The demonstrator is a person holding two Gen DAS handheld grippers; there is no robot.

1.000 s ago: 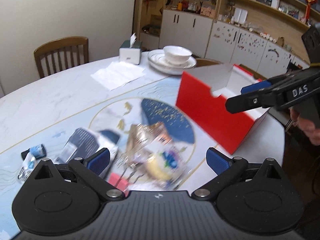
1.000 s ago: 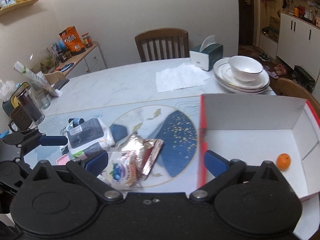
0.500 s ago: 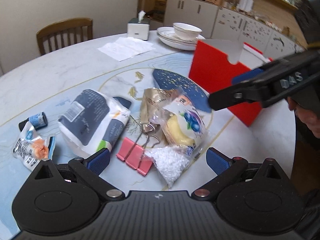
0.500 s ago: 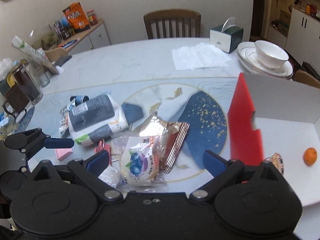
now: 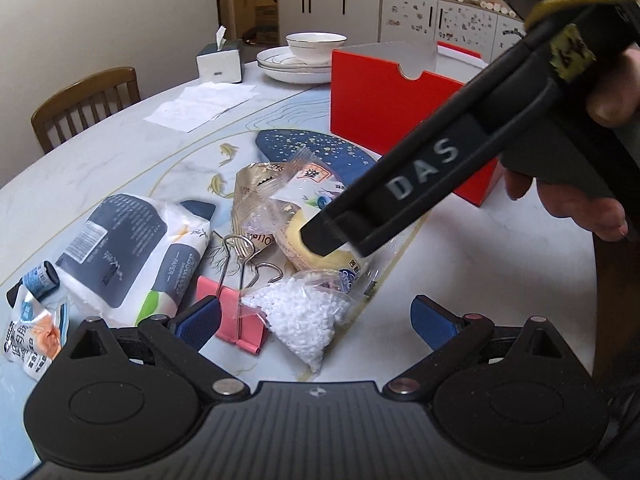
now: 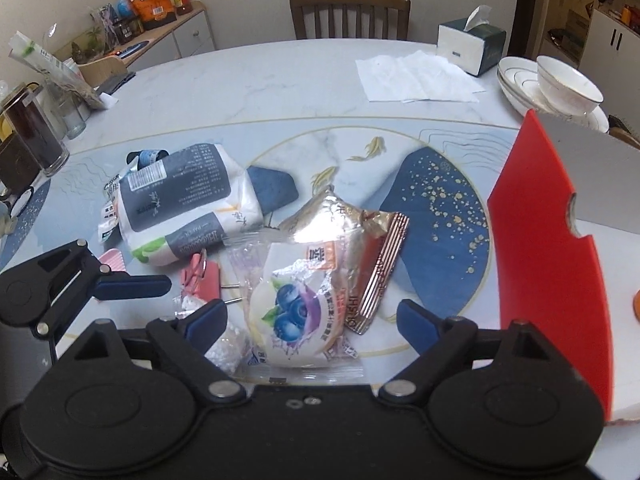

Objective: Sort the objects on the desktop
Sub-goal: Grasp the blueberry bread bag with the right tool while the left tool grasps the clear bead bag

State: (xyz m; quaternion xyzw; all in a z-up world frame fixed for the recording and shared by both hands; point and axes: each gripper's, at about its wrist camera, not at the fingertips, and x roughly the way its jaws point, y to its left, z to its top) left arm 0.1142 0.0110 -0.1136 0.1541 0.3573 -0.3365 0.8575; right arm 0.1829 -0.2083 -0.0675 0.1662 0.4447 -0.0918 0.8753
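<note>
A pile lies on the table: a blueberry bun packet [image 6: 296, 312], a gold snack packet [image 6: 340, 220], a tissue pack [image 6: 184, 200], a pink binder clip [image 5: 240, 316] and a bag of white pellets [image 5: 300, 320]. My right gripper [image 6: 312, 318] hangs low over the bun packet, which lies between its closing jaws; the pads are clear of it. In the left wrist view it reaches in from the upper right over that bun packet [image 5: 320, 256]. My left gripper [image 5: 316, 320] is open just above the clip and pellet bag. A red box [image 6: 548, 240] stands at the right.
A small tube [image 5: 38, 282] and a sachet [image 5: 28, 336] lie left of the tissue pack [image 5: 132, 248]. Stacked plates with a bowl [image 6: 568, 80], a tissue box [image 6: 468, 44], paper napkins [image 6: 416, 76] and a chair [image 6: 350, 12] are at the back. Glasses [image 6: 36, 136] stand far left.
Both grippers have come down closer to the pile. The right one has moved left from the red box to over the bun packet, and its jaws have narrowed a little.
</note>
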